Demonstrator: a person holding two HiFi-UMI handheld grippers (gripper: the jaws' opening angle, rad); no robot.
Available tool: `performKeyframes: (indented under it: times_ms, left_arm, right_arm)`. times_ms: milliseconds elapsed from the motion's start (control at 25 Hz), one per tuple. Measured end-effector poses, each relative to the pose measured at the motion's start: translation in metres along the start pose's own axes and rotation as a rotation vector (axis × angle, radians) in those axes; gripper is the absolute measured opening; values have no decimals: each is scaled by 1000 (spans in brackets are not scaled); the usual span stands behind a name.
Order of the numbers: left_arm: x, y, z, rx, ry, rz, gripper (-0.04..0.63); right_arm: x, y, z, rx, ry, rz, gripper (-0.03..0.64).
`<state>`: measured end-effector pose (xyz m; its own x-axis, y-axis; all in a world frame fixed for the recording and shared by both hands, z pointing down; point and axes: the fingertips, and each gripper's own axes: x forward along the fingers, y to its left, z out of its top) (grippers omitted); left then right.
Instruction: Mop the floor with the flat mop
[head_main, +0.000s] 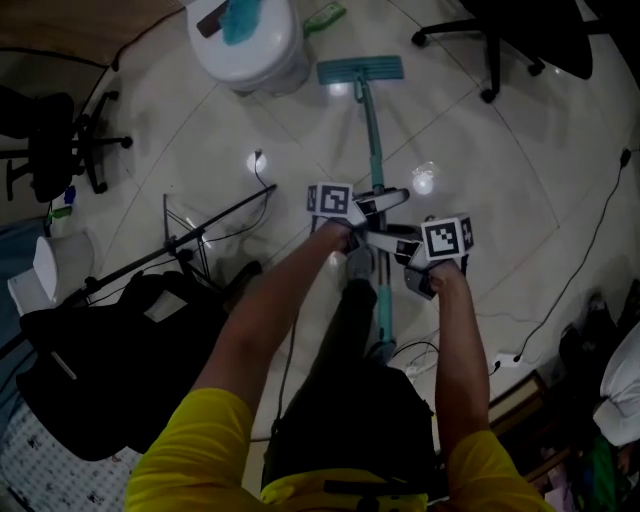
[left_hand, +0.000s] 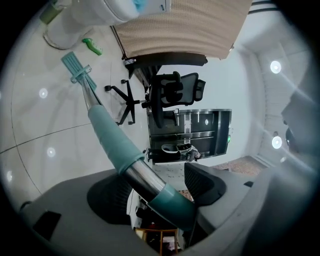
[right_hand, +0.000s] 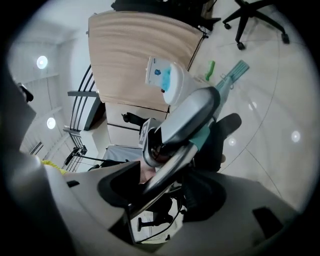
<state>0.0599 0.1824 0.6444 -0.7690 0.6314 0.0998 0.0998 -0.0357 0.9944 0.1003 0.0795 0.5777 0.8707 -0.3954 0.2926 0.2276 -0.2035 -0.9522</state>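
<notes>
The flat mop stands on the pale tile floor with its teal head (head_main: 360, 69) far from me. Its teal and metal handle (head_main: 375, 140) runs back toward my body. My left gripper (head_main: 378, 202) is shut on the handle, higher up the view. My right gripper (head_main: 388, 243) is shut on the handle just below it. In the left gripper view the mop handle (left_hand: 112, 137) passes between the jaws of the left gripper (left_hand: 157, 189) and leads to the mop head (left_hand: 75, 65). The right gripper (right_hand: 161, 181) holds the metal part of the handle (right_hand: 167, 167), and the left gripper's body hides much of the handle beyond.
A white bucket (head_main: 247, 42) stands left of the mop head, with a green brush (head_main: 325, 15) beside it. Office chairs stand at the top right (head_main: 497, 40) and at the left (head_main: 55, 140). A stand (head_main: 185, 240), a black bag (head_main: 110, 360) and floor cables (head_main: 570, 270) lie nearby.
</notes>
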Motion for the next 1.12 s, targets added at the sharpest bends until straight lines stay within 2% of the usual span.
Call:
performKeyframes:
  times_ms: [160, 400, 520, 600, 760, 840, 960, 1120]
  left_arm:
    - [-14, -26, -32, 1, -17, 17, 325]
    - [-27, -89, -149, -40, -78, -29, 316]
    - [-30, -96, -195, -76, -102, -31, 316]
    - [-30, -88, -209, -96, -112, -25, 316]
    - [-26, -49, -206, -126, -128, -1, 314]
    - [-25, -28, -192, -102, -122, 27, 316]
    - [-22, -9, -152, -81, -123, 63, 311]
    - [-14, 1, -78, -87, -119, 79, 299]
  right_arm:
    - [-7, 31, -34, -23, 41, -1, 273]
    - [-49, 84, -153, -19, 100, 8, 278]
    - [-64, 93, -196, 20, 96, 13, 278]
    - [-66, 87, -209, 43, 87, 18, 278]
    - [-56, 48, -208, 47, 123, -7, 279]
    - [-45, 31, -196, 22, 142, -22, 279]
    - [-30, 13, -160, 7, 134, -52, 275]
    - [-14, 7, -84, -10, 98, -51, 273]
